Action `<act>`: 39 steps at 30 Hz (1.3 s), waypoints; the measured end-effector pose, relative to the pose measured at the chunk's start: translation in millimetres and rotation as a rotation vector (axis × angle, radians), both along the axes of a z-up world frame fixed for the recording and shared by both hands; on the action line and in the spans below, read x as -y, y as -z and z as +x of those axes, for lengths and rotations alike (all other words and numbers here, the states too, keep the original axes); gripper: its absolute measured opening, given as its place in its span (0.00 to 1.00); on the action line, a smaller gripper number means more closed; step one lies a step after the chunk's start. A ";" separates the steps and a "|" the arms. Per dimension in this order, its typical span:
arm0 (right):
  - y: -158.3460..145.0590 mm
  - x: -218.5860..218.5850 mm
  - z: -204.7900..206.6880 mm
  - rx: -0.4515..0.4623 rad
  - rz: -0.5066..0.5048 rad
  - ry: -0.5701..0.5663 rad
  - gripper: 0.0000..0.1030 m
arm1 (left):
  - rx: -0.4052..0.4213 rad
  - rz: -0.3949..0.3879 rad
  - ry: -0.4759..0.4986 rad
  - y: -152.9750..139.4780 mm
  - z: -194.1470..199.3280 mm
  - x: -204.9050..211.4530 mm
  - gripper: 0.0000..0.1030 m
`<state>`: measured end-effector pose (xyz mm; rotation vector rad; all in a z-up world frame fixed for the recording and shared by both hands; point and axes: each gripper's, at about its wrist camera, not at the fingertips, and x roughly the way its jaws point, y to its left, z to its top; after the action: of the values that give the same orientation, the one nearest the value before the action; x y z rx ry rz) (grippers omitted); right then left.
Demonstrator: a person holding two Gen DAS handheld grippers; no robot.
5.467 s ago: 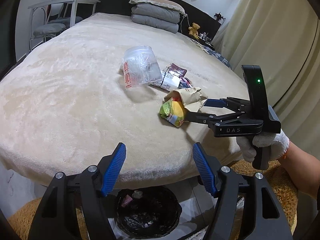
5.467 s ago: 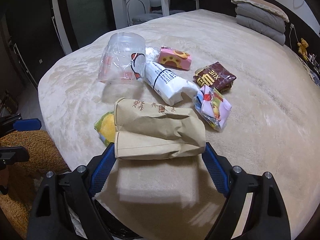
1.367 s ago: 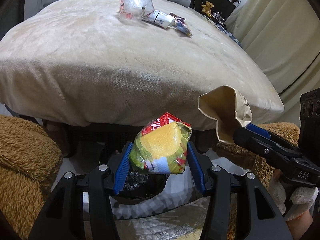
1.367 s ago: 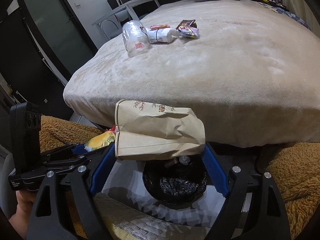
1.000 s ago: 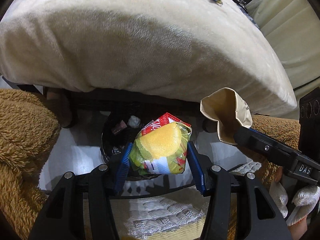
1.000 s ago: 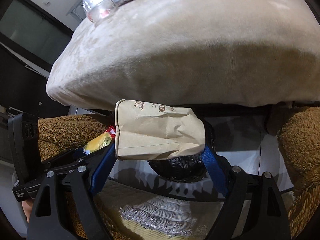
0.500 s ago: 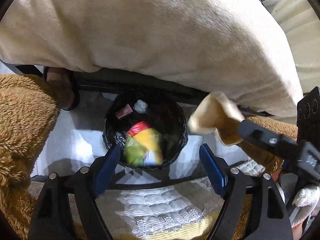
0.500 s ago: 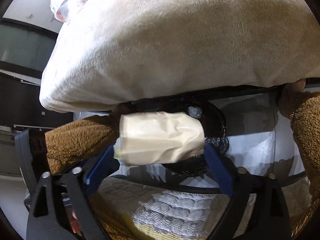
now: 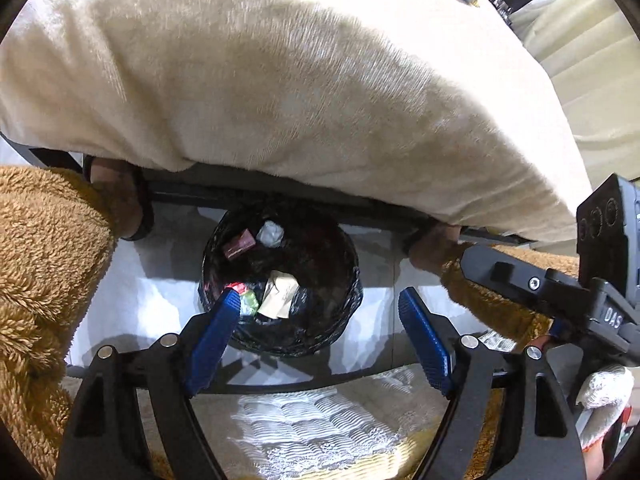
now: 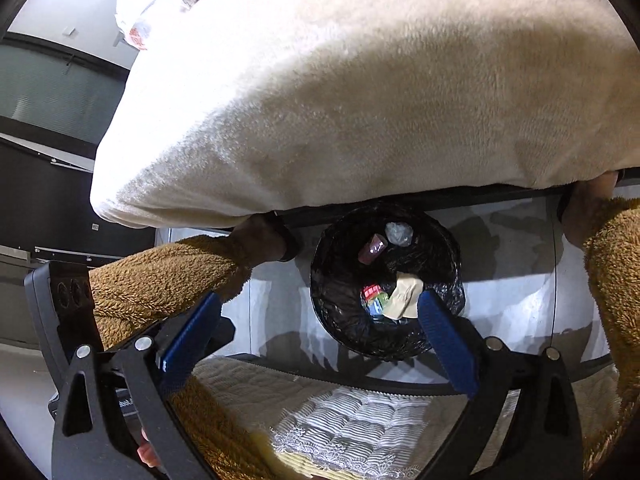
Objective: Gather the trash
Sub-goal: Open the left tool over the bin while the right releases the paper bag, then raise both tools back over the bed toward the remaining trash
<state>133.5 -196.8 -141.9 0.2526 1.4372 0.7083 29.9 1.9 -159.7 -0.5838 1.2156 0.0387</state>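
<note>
The bed [image 9: 300,80] is being seen from its foot, and more trash [image 10: 160,4] is lying blurred on its far part. The bin [image 9: 280,280] is being kept on the floor just below the bed's edge, probably so drops are short. The left gripper [image 9: 320,332] and right gripper [image 10: 316,336] are being held over it, fingers spread wide and empty. The right jaws have just been opening, nothing between them. The paper bag [image 9: 278,294] and snack packet [image 10: 372,298] are lying inside, the packet partly hidden.
</note>
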 end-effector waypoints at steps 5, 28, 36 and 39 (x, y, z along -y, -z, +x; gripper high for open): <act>-22.7 9.8 -7.0 0.108 0.049 -0.007 0.95 | 0.116 -0.003 -0.015 -23.1 -8.7 -4.8 0.77; -133.5 24.8 28.5 0.664 0.069 -0.086 0.95 | 0.515 0.097 0.013 -134.3 23.3 -42.2 0.77; -140.3 18.1 78.7 0.649 0.099 -0.083 0.95 | 0.530 0.071 0.034 -147.4 68.1 -74.0 0.78; -144.1 11.1 92.4 0.672 0.093 -0.094 0.95 | 0.521 0.045 0.021 -147.5 86.8 -86.1 0.84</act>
<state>225.9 -207.9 2.2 0.0079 0.7796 0.8378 116.7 88.0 -12.2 -0.5013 0.7123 -0.0990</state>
